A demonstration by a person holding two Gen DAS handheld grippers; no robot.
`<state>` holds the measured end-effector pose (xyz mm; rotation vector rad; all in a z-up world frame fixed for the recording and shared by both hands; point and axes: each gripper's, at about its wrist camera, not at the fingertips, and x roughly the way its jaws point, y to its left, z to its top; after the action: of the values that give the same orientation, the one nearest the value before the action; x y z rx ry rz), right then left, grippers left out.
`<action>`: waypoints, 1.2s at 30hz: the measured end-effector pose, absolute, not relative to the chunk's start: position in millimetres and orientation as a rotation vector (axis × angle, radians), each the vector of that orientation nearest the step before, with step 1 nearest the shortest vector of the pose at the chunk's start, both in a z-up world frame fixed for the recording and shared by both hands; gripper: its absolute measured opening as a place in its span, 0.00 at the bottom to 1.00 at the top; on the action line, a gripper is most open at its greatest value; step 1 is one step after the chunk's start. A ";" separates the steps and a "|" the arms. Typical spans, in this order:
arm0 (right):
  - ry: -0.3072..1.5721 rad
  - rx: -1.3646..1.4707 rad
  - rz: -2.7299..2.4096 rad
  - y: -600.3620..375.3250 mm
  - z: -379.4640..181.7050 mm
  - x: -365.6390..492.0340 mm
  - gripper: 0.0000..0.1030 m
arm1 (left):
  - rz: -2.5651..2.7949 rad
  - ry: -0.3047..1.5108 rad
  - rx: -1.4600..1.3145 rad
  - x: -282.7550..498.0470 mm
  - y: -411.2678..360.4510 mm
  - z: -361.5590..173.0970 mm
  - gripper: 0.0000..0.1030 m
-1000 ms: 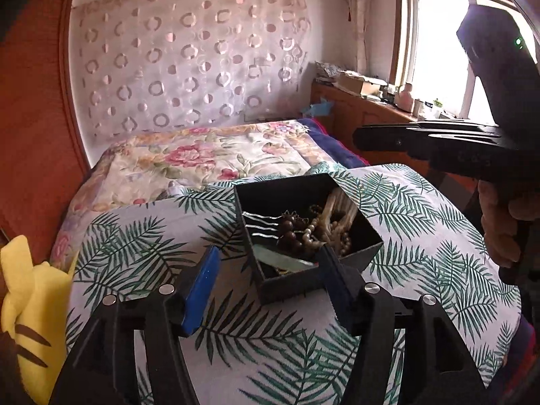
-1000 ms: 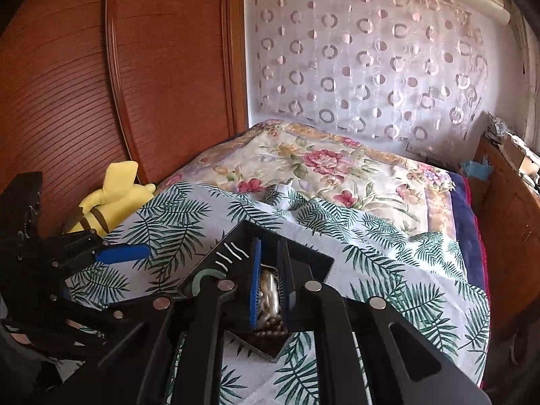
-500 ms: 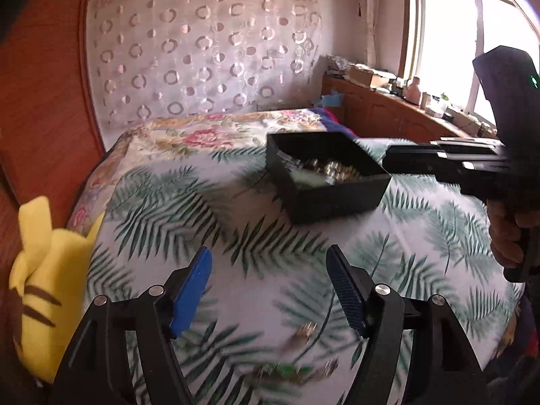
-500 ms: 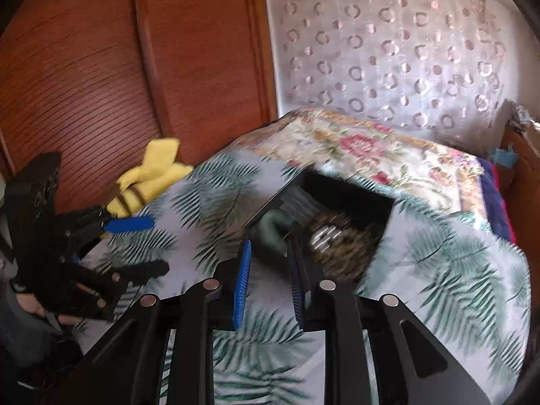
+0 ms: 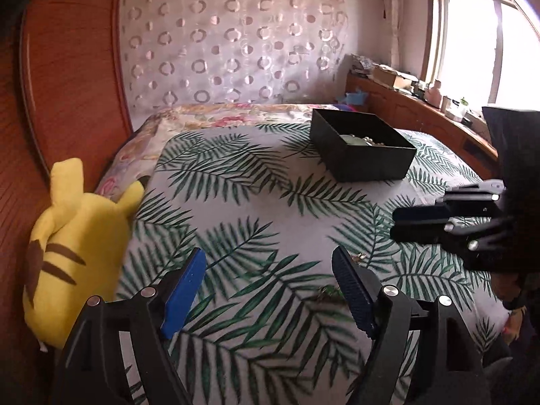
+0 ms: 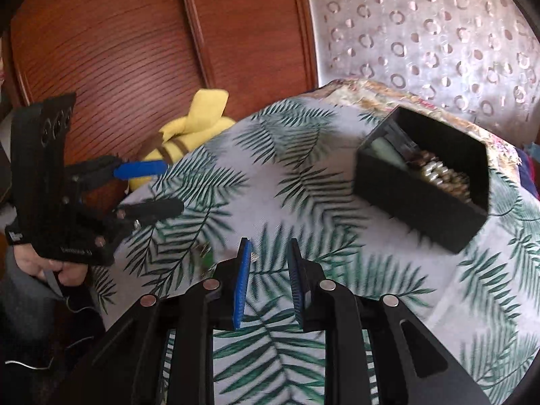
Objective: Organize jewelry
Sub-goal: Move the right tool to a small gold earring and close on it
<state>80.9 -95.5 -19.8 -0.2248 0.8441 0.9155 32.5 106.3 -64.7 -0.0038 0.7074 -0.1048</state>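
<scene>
- Step in hand, as I judge it: between picks. Both grippers are off the box and turned toward loose jewelry on the bedspread.
- L gripper [image 5: 268,280]: released, jaws spread wide, nothing between the blue pads; hovers over the leaf-print bedspread [image 5: 256,209].
- R gripper [image 6: 268,271]: jaws apart w/ a narrow gap, nothing gripped; only bedspread shows through the gap.
- Black box [image 5: 362,146]: sits on the bedspread toward the far side, well apart from both grippers. Already holds beads [image 6: 442,177] and a pale green piece; exact items are too blurred to name.
- Loose jewelry [image 5: 329,292]: small metallic/green bits lie on the cloth just beside the L gripper's right finger, partly hidden behind it. In the right wrist view the same bits [image 6: 204,256] show just left of the R gripper's left finger. Blurred, so can't tell the type (chain? earrings?).
- Yellow plush toy [image 5: 72,243] lies at the bed edge by the wooden panel, not part of the job.
- Next move, my guess: one gripper drops onto the loose bits, centres the jaws over them, closes gently, then carries them to the box.
- Needs: low approach angle, pads nearly touching the cloth, since the pieces look thin and flat.
- Risks: pinching fabric w/ the piece, or a chain slipping out or snagging.
</scene>
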 end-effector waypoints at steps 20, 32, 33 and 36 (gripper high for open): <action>0.868 -0.396 0.849 -52.4 -44.1 74.4 0.17 | -0.100 0.719 -0.039 19.3 112.2 -74.9 0.72; 0.831 -0.331 0.845 -84.0 -29.8 64.9 0.17 | -0.139 0.758 -0.020 23.7 93.9 -84.7 0.72; 0.828 -0.325 0.842 -88.7 -28.7 63.9 0.17 | -0.148 0.764 -0.019 23.7 91.1 -85.5 0.72; 0.822 -0.311 0.830 -102.1 -26.7 60.0 0.17 | -0.168 0.775 -0.019 22.2 85.2 -88.5 0.64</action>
<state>60.0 -102.1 -26.7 -0.3109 0.8224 0.8295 22.1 85.2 -88.5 -0.0194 0.7751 -0.1679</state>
